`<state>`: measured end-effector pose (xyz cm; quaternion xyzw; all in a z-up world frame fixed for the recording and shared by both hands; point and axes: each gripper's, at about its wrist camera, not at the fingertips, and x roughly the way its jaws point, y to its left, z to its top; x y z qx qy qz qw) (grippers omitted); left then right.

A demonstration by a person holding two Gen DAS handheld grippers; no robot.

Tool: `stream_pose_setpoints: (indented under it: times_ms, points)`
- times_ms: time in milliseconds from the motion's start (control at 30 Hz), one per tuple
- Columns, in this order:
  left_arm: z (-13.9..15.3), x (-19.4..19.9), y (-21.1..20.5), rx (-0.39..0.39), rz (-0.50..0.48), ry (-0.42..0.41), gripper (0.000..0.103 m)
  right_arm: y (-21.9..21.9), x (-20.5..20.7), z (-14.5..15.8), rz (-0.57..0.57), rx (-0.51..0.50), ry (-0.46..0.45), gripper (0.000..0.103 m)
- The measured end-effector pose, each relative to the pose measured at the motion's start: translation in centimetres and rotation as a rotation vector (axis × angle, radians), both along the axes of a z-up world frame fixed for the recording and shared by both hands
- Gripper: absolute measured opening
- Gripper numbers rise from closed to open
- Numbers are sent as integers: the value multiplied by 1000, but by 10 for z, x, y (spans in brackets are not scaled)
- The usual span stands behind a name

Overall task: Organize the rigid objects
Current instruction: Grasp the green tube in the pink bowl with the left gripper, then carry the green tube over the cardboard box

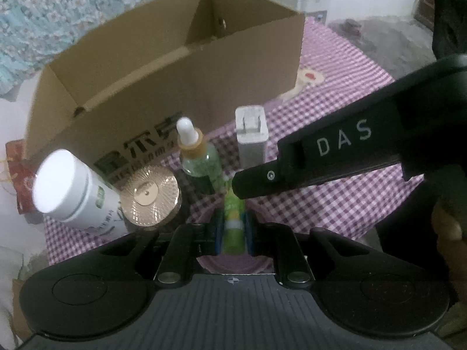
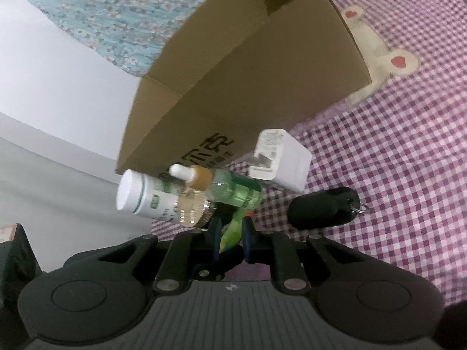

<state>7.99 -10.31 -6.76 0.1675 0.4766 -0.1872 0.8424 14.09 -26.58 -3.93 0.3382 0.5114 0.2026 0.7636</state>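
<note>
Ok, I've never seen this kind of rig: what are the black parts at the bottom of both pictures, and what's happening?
There is no robot. A person holds a two-finger gripper in each hand, and each has a fisheye camera looking along its fingers. One picture is from the left gripper, the other from the right gripper. Both are shut on a green tube. On the checked cloth, before an open cardboard box, stand a white bottle, gold-lidded jar, dropper bottle and white charger. A black key fob lies nearby.
</note>
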Motion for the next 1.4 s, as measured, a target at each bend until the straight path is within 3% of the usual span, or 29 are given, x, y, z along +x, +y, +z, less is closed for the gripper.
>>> stream_pose_setpoints:
  times_ms: [400, 567, 700, 833, 1000, 1200, 1400]
  points:
    - [87, -17, 7, -92, 29, -178, 15, 7, -14, 88, 33, 9, -224, 12]
    - [125, 2, 19, -144, 86, -255, 15, 12, 6, 129, 58, 54, -337, 12]
    - [139, 32, 33, -173, 140, -259, 15, 22, 37, 148, 90, 75, -375, 12]
    - [136, 66, 53, -206, 208, -200, 15, 33, 77, 151, 120, 94, -334, 12]
    - [120, 104, 70, -201, 270, -121, 15, 47, 129, 134, 167, 90, -232, 12]
    - [89, 135, 84, -175, 334, 2, 15, 57, 181, 93, 199, 106, -57, 12]
    - [69, 147, 85, -97, 360, 58, 17, 68, 209, 52, 215, 108, 81, 12]
